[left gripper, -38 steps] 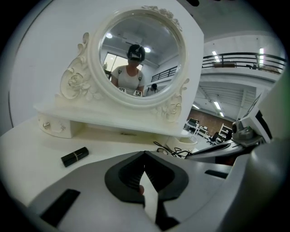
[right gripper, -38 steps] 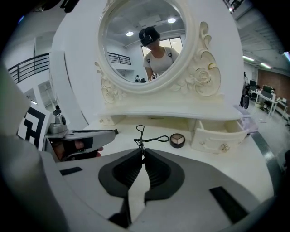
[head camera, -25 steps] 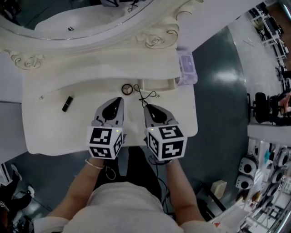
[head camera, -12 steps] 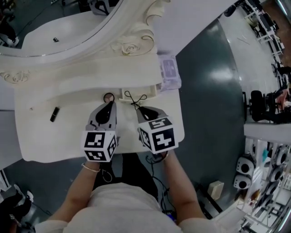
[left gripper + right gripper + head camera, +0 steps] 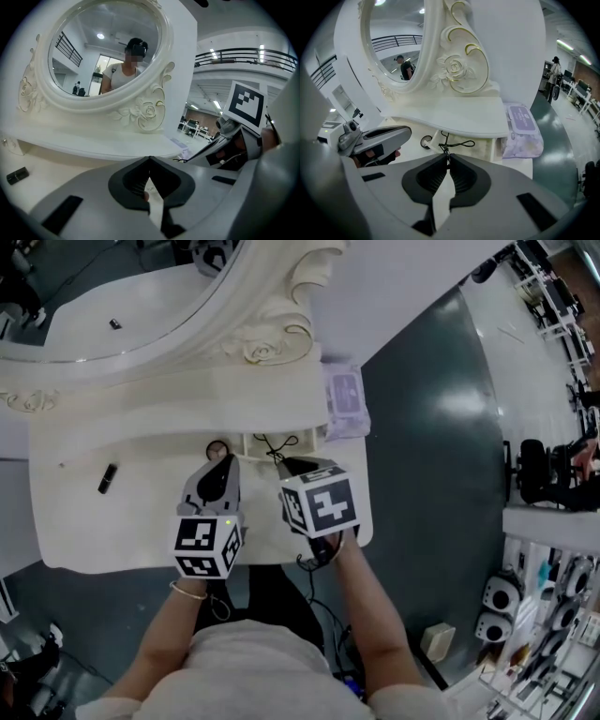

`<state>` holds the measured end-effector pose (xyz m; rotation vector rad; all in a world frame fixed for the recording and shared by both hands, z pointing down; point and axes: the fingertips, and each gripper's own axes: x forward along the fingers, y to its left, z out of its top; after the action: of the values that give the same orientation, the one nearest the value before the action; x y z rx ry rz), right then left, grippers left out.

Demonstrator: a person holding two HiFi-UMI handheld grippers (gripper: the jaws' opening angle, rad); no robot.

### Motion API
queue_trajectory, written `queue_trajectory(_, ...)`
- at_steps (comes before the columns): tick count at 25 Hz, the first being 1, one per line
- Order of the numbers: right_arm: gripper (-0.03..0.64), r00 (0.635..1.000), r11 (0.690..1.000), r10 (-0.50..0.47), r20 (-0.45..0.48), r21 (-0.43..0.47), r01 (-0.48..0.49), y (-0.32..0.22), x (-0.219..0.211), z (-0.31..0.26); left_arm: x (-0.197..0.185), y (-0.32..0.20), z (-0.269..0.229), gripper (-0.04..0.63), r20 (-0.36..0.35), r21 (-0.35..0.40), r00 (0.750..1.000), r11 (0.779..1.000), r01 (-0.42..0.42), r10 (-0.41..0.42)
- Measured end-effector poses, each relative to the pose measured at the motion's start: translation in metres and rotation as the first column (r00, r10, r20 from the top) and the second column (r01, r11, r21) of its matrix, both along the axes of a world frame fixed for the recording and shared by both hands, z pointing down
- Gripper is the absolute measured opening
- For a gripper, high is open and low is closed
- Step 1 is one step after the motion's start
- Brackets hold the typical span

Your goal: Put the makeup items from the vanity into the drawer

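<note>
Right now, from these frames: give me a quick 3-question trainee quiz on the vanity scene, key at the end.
1. True or false: the right claw is shut on the thin black cord loop.
2. In the head view, which item lies farthest left on the white vanity top?
A) small black tube
B) small round compact
C) purple plastic wipes pack
3. Fill in: the wipes pack lies at the vanity top's ____ end, by the person's own sides.

Key: 1 true; 2 A; 3 right.
</note>
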<state>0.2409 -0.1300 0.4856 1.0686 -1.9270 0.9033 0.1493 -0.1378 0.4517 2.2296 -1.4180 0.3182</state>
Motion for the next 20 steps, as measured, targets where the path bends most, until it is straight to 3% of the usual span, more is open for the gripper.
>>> queue_trajectory(20,0.032,1.0,0.999,-0.029,0.002,0.02,0.029,-0.028,-0.001,0.02,0.0,-0.015,0.003,0.002,0.036,-0.005,0.999,1.0,0.007,-0.006)
